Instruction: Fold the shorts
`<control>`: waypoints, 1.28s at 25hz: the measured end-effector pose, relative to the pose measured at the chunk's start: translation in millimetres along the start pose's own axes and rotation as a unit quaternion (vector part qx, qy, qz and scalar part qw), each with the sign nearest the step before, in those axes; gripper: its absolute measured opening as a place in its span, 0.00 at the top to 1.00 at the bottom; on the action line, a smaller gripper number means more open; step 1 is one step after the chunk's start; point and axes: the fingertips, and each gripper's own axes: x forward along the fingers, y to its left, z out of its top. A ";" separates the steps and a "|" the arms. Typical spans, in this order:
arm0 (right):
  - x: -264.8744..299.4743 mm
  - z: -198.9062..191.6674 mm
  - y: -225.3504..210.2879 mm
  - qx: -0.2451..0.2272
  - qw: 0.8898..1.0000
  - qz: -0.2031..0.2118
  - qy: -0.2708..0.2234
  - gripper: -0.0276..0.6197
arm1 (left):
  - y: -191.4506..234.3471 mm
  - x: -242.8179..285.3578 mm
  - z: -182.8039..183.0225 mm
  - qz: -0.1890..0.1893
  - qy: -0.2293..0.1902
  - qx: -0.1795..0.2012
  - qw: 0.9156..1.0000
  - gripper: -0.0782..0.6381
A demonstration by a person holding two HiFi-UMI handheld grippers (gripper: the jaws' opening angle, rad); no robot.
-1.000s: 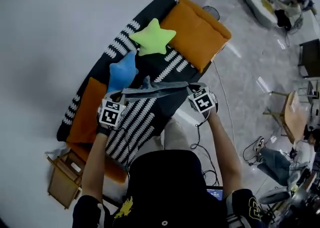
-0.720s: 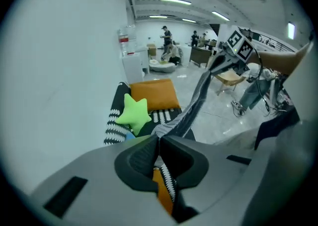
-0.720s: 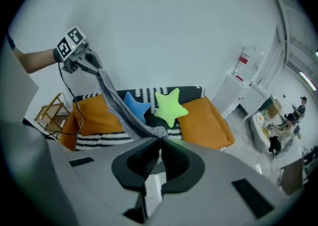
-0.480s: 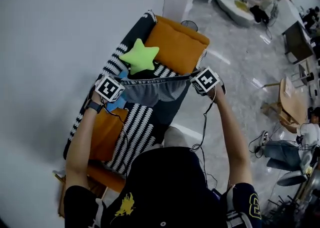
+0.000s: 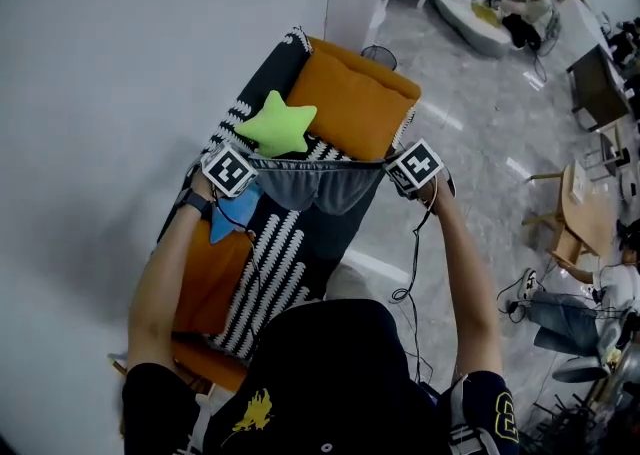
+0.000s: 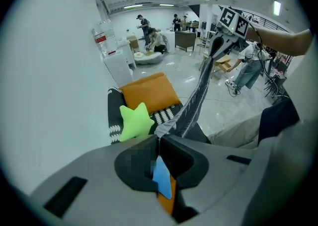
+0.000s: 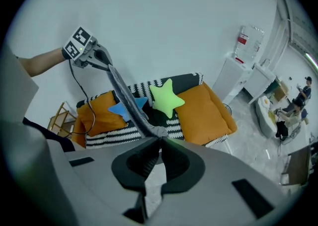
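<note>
Up off the sofa (image 5: 285, 243), high in the air — grey shorts (image 5: 320, 186), pulled wide and hanging by the top edge. Pinched at one top corner by the left claw (image 5: 246, 163), shut tight on the cloth. Pinched at the other top corner by the right claw (image 5: 392, 167), shut tight on the cloth too. Seen in the left gripper view as a long grey strip, running from the closed tips up to the far claw. Same in the right gripper view, only the other way round. Below the shorts, a dark sofa cover with white stripes. On it, a green star pillow (image 5: 275, 123) just behind the shorts and a blue star pillow (image 5: 228, 223) down under the left claw's side. Also a big orange cushion (image 5: 352, 101) at the far end and a second orange cushion (image 5: 205, 278) at the near end. Off to the right, shiny grey floor (image 5: 470, 173) — and some people far away at the back of the room.
</note>
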 end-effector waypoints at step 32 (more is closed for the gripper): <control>243.4 -208.3 143.0 0.097 0.993 -0.023 0.056 0.91 | -92.0 232.2 -175.0 -0.008 0.038 0.074 0.997 0.85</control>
